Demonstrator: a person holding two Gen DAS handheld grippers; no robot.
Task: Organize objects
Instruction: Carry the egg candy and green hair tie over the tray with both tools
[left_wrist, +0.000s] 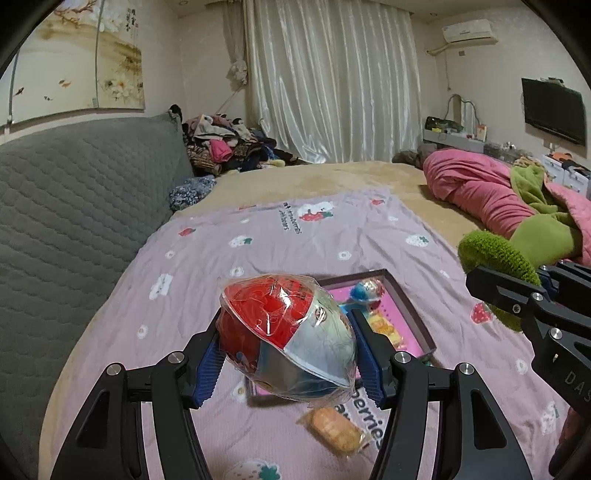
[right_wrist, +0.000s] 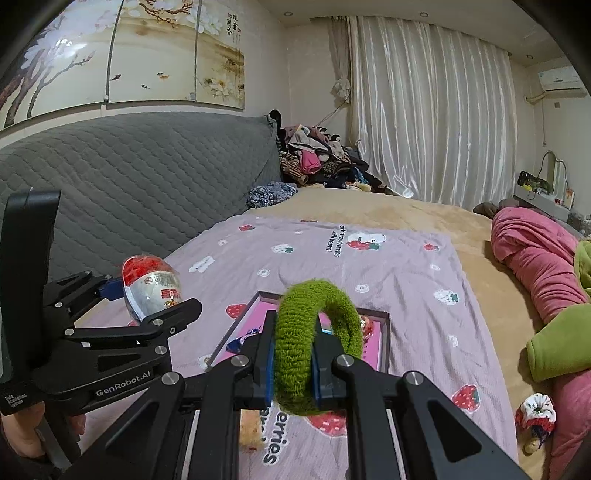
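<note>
My left gripper (left_wrist: 288, 354) is shut on a red and silver toy egg in clear wrap (left_wrist: 288, 332), held above the purple sheet; the egg also shows in the right wrist view (right_wrist: 151, 284). My right gripper (right_wrist: 293, 363) is shut on a fuzzy green ring scrunchie (right_wrist: 317, 332), held over a shallow pink-lined box (right_wrist: 380, 347). The scrunchie (left_wrist: 495, 254) and right gripper show at the right in the left wrist view. The box (left_wrist: 406, 310) holds a blue wrapped candy (left_wrist: 365, 291) and small snacks. A wrapped yellow cake (left_wrist: 334, 430) lies on the sheet in front of the box.
A purple strawberry-print sheet (left_wrist: 258, 258) covers part of the tan bed. A grey quilted headboard (left_wrist: 74, 206) is on the left. A pink quilt and green blanket (left_wrist: 517, 192) lie at right. A small red and white fabric toy (right_wrist: 535, 411) lies near the right edge.
</note>
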